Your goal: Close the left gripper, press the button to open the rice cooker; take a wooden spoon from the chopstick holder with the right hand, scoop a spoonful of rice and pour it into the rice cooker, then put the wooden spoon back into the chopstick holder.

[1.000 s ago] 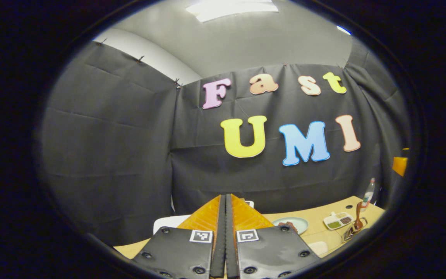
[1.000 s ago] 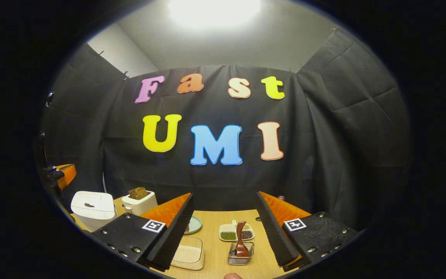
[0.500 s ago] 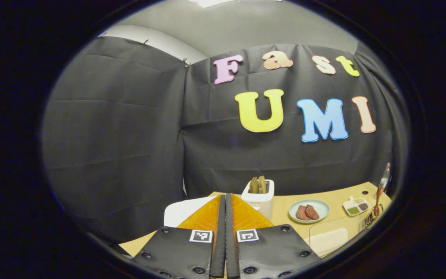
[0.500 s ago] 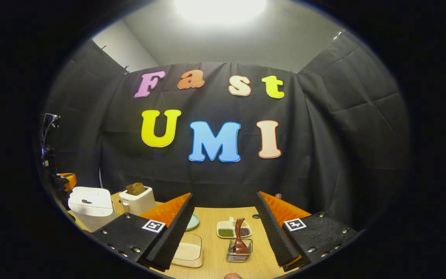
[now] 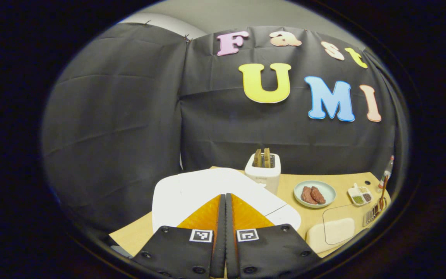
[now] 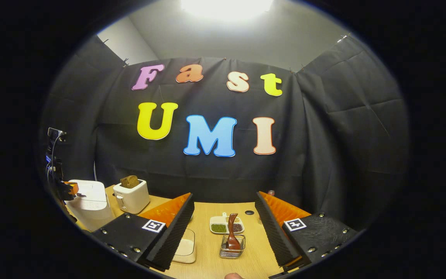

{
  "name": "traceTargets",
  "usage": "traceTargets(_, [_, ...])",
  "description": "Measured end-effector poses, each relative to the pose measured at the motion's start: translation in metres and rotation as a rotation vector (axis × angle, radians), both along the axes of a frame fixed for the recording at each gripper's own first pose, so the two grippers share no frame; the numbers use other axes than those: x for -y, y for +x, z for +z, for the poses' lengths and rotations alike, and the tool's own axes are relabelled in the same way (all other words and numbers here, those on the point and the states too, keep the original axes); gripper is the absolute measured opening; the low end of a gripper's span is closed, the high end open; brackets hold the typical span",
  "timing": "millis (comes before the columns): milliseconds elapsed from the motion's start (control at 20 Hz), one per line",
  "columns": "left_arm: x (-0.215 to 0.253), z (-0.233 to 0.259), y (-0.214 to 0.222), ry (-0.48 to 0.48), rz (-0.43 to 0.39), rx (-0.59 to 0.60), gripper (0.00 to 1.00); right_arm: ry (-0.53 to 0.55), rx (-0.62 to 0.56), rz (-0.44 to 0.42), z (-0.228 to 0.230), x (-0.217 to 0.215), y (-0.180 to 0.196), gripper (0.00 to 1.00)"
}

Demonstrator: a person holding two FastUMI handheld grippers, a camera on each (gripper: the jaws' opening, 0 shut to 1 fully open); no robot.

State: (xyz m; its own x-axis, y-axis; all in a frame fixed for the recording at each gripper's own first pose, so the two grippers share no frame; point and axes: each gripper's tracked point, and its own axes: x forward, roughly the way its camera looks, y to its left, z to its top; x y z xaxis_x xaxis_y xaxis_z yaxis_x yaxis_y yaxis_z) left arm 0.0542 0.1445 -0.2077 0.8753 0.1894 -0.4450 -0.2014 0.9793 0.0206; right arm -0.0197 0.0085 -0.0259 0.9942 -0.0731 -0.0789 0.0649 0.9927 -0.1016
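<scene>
While the left gripper (image 5: 225, 217) hung over the white rice cooker (image 5: 192, 190), its two fingers were pressed tight together with nothing between them. The cooker's lid was down. In the left gripper view the cooker sat at 6 o'clock, right under the fingers, on a wood table (image 5: 289, 182). A white toaster (image 5: 262, 172) stood just past it at 1 o'clock. A plate (image 5: 314, 193) with brown food lay at 3 o'clock.

The right gripper (image 6: 223, 228) was spread wide and held nothing. In the right gripper view the spoon (image 6: 232, 232) stood up in the holder (image 6: 232, 251) at 6 o'clock, between the two fingers but not touching them. A small dish (image 6: 226, 224) of beans lay just behind the holder. A clear rice box (image 6: 185, 247) lay at 7 o'clock, partly hidden by a finger. The cooker (image 6: 90, 201) was far off at 9 o'clock, with the left gripper (image 6: 69, 188) near its top.
</scene>
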Motion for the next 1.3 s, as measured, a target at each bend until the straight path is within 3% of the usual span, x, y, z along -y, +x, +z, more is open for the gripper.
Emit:
traceTargets(200, [0.003,-0.032,-0.003,-0.043,0.001,-0.091,0.09,-0.006,-0.012,0.0,-0.004,0.0,-0.001,0.96])
traceTargets(300, [0.003,-0.024,-0.002,-0.027,0.008,-0.065,0.12,-0.007,-0.018,0.006,-0.005,-0.002,0.0,0.96])
traceTargets(400, [0.001,-0.018,0.0,0.002,0.013,-0.033,0.07,-0.01,-0.02,0.015,-0.006,-0.003,0.0,0.96])
traceTargets(500, [0.004,-0.038,-0.01,-0.072,0.031,-0.095,0.09,-0.015,-0.023,0.021,-0.007,-0.004,0.0,0.96])
traceTargets(650, [0.002,-0.032,-0.006,-0.081,0.037,-0.078,0.09,-0.008,-0.02,0.03,-0.008,-0.005,0.0,0.96])
traceTargets(1100, [-0.004,0.044,0.006,0.093,0.047,0.069,0.09,0.026,-0.009,0.019,-0.009,0.013,0.003,0.96])
traceTargets(1300, [0.01,0.066,0.004,0.066,0.018,0.114,0.11,0.039,-0.003,0.026,-0.01,0.02,0.01,0.96])
